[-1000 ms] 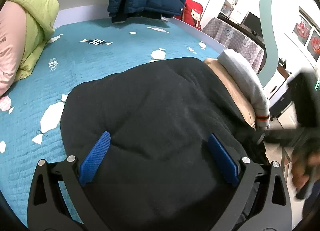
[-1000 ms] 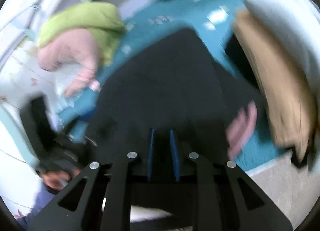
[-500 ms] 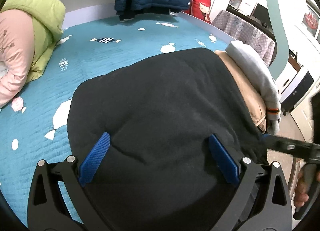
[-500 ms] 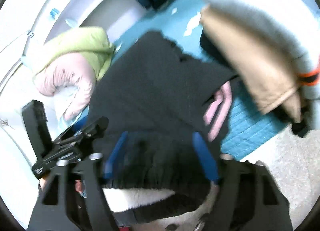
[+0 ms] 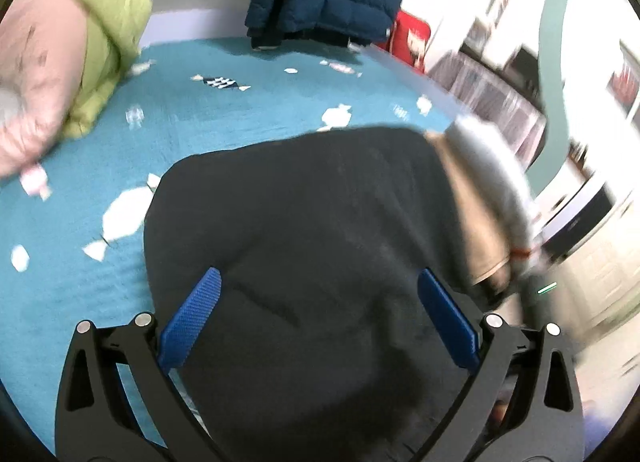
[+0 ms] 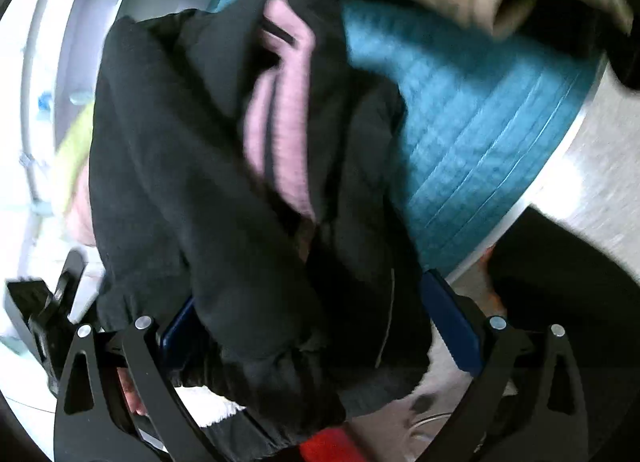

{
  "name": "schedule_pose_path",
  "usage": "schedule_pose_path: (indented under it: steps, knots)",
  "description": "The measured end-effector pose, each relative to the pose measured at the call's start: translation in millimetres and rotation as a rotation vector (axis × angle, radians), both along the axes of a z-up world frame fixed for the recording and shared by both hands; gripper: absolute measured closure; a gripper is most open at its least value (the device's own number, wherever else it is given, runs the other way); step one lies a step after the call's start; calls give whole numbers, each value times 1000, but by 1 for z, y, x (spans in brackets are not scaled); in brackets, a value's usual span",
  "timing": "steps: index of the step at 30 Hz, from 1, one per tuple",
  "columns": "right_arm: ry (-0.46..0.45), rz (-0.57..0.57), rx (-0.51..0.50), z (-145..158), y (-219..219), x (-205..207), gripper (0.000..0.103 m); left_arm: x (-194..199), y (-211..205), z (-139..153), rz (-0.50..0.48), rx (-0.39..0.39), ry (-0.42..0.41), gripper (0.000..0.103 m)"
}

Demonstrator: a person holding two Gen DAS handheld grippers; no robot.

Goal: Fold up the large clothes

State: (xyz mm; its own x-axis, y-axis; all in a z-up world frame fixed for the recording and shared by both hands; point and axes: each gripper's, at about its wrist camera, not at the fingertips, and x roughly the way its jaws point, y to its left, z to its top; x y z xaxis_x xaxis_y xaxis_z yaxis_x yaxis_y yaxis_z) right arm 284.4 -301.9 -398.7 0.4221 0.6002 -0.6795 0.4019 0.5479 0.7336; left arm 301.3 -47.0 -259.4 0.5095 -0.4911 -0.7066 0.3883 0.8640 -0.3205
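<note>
Since the earlier frame our right claw [image 6: 316,326] has spread wide and dropped over the black garment [image 5: 320,230]; left claw [image 5: 320,314] spread, nothing pinched; folding looks nearly done.

My left gripper [image 5: 318,326] and right gripper [image 6: 316,326]: black cut-out frames, two silver screws beside each finger, ribbed blue pads [image 5: 192,318] at the tips.

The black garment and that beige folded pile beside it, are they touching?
Touching. In the left wrist view the black garment runs straight up against the beige folded pile, with no bed cover showing between them.
</note>
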Motion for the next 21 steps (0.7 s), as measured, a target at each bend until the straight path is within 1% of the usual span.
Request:
schedule_pose_path:
  steps: [2, 4, 6, 8, 10, 12, 14, 16, 19, 21]
  knots:
    - [-4, -10, 68, -14, -1, -1, 8, -1, 25, 7, 55, -96, 27, 5]
    - [-21, -25, 133, -26, 0, -4, 8, -1, 45, 9, 92, -138, 53, 5]
    - [-31, -36, 204, -36, 0, -6, 6, 0, 59, 5, 105, -142, 94, 5]
    - [-43, -35, 237, -40, 1, -7, 6, 0, 65, -8, 106, -124, 145, 5]
    - [-43, -25, 249, -40, 3, -6, 6, 0, 66, -22, 108, -113, 193, 5]
    - [-45, -15, 246, -40, 13, 4, 6, 0, 62, -39, 104, -131, 252, 5]
    - [-47, -19, 265, -45, 15, 7, 6, 1, 60, -48, 108, -151, 279, 5]
    - [-52, -28, 290, -53, 9, 7, 6, 3, 59, -52, 111, -161, 283, 5]
    - [-53, -40, 348, -64, 5, 7, 5, 10, 59, -54, 107, -162, 307, 5]
    - [-37, -22, 376, -63, 8, 8, 6, 13, 60, -55, 111, -155, 326, 4]
